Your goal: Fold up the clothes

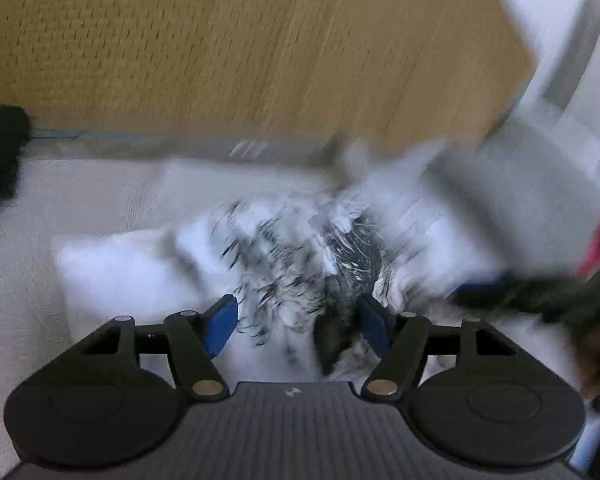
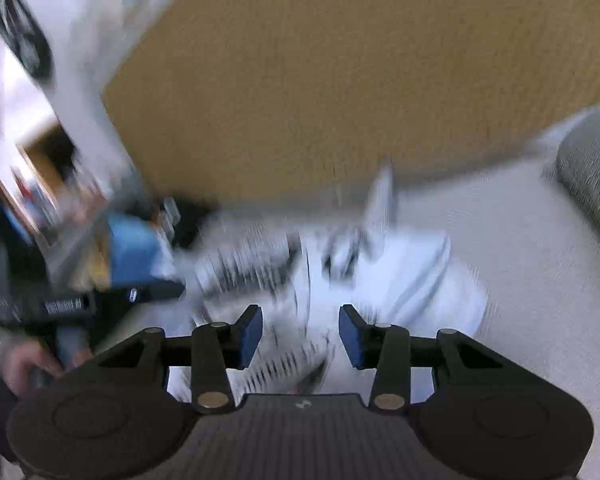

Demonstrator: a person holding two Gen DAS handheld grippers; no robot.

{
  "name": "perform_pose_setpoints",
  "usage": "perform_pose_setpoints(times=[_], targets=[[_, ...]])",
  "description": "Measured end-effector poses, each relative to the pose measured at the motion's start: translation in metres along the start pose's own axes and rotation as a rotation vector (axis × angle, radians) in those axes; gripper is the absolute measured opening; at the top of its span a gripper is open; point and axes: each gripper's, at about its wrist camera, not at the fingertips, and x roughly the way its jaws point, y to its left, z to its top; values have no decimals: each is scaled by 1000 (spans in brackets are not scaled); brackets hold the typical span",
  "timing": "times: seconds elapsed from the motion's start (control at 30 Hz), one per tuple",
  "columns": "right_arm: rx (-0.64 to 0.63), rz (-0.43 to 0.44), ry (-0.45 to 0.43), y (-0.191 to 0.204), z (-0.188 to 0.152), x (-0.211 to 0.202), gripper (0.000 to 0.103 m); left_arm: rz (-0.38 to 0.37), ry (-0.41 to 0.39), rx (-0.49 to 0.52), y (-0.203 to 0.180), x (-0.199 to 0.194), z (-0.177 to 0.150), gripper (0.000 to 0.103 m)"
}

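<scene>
A white garment with a black printed pattern (image 1: pixel 284 256) lies crumpled on a pale bed surface (image 1: pixel 80 204); it also shows in the right wrist view (image 2: pixel 380 280). Both views are motion-blurred. My left gripper (image 1: pixel 298 324) is open, its blue pads just above the garment with nothing between them. My right gripper (image 2: pixel 300 334) is open over the garment's patterned part, empty. The left gripper also shows in the right wrist view (image 2: pixel 140 280) at the left, held by a hand.
A tan woven headboard (image 1: pixel 240 48) rises behind the bed. A black fuzzy object (image 1: pixel 4 152) sits at the far left. A grey cushion (image 2: pixel 592 172) lies at the right. Blurred shelves (image 2: pixel 28 176) stand at the left.
</scene>
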Motion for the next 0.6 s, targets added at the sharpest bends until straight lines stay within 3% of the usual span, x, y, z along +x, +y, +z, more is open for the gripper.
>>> perform_pose_setpoints(times=[0.07, 0.23, 0.3, 0.37, 0.43, 0.47, 0.53, 0.6], targets=[[-47, -56, 5, -7, -9, 6, 47, 28, 22, -8, 8, 11, -8, 85], [124, 46, 24, -51, -12, 12, 50, -36, -14, -52, 27, 11, -15, 84], [103, 46, 25, -48, -12, 6, 50, -72, -44, -107, 34, 3, -15, 79], [57, 16, 18, -38, -7, -3, 50, -78, -104, -99, 32, -11, -15, 76], [26, -12, -10, -29, -6, -17, 50, -44, -160, -61, 24, -33, -16, 83], [6, -24, -24, -23, -5, -21, 50, 12, -148, -41, 19, -34, -16, 95], [-51, -75, -17, -9, -7, -17, 57, 160, -49, 8, 7, -15, -15, 99], [-103, -189, 56, -2, -17, 4, 64, 208, 10, 6, 5, -7, -20, 99]])
